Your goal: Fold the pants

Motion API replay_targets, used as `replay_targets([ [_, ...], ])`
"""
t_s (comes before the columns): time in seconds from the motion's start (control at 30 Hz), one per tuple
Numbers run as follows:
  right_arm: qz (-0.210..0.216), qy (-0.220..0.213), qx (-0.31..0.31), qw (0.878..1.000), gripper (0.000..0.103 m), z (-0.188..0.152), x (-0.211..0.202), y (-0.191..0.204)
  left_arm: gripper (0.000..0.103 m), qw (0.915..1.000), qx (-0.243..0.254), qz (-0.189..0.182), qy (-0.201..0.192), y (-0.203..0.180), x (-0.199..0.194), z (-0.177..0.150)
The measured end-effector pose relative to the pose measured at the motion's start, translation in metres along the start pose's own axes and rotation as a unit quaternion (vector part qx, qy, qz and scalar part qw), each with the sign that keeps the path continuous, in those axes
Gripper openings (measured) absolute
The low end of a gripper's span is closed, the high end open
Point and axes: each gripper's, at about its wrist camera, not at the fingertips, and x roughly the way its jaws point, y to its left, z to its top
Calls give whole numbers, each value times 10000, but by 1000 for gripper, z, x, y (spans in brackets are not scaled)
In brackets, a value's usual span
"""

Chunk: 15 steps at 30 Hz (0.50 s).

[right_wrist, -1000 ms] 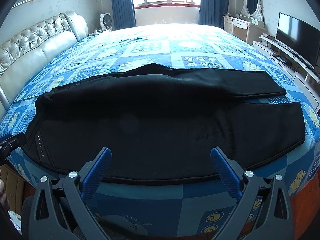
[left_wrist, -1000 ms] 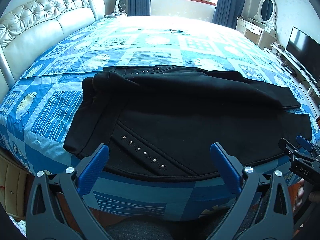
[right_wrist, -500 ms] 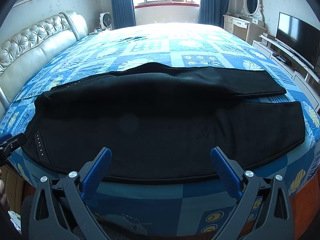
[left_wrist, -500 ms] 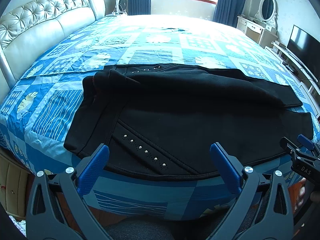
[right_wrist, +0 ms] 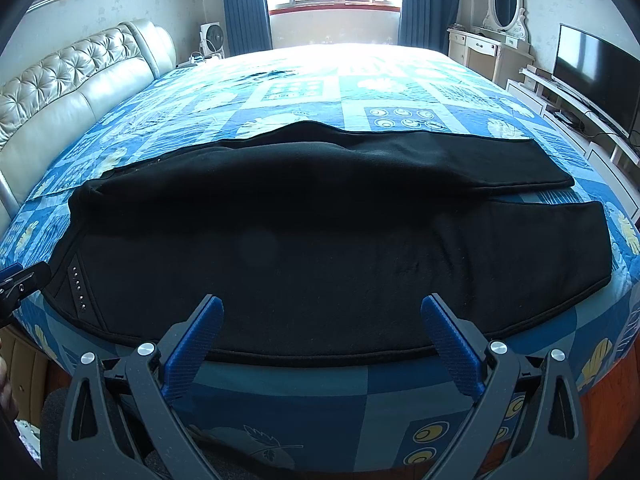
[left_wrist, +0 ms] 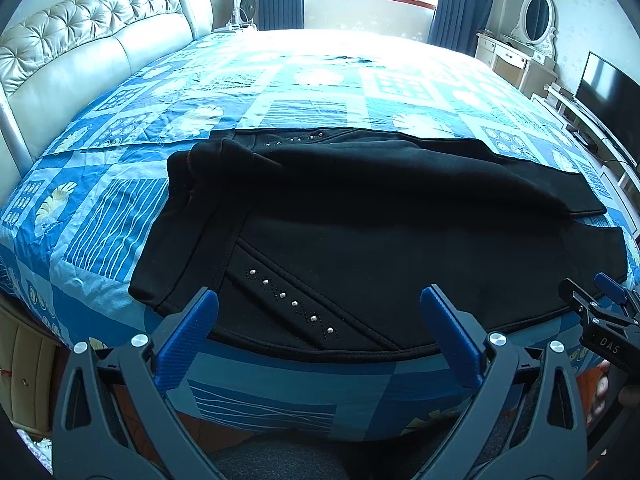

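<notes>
Black pants [left_wrist: 360,232] [right_wrist: 320,240] lie spread flat along the near edge of the bed, waistband to the left, both legs running right, the far leg slightly raised in a ridge. A row of silver studs [left_wrist: 292,304] marks the near hip. My left gripper [left_wrist: 318,312] hovers open just short of the waist-side hem. Open too, my right gripper [right_wrist: 320,316] hangs before the near leg's hem, with nothing between its fingers. Each gripper shows at the other view's edge.
The bed [right_wrist: 360,88] has a blue patchwork cover and a tufted headboard [left_wrist: 80,52] on the left. A TV [right_wrist: 592,72] and low cabinet stand right, with a vanity with mirror [right_wrist: 504,4] behind. A person's fingers [left_wrist: 600,384] hold the right gripper.
Both grippers have crept slightly toward the pants' near hem; the pants lie as before and both grippers stay open.
</notes>
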Motion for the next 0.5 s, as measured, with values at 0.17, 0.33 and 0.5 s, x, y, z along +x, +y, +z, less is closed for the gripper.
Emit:
replay_targets([
  [0.17,6,-1,1,10000,99,-2,2,1,101,10000,-2,2,-3,0,0,0],
  [0.33,1,-11,-8,10000,99,-3,2,1,101,10000,-3,2,-6,0,0,0],
  [0.5,7,-7,-1,10000,99,-4,2,1,101,10000,-6,-1,0,0,0,0],
])
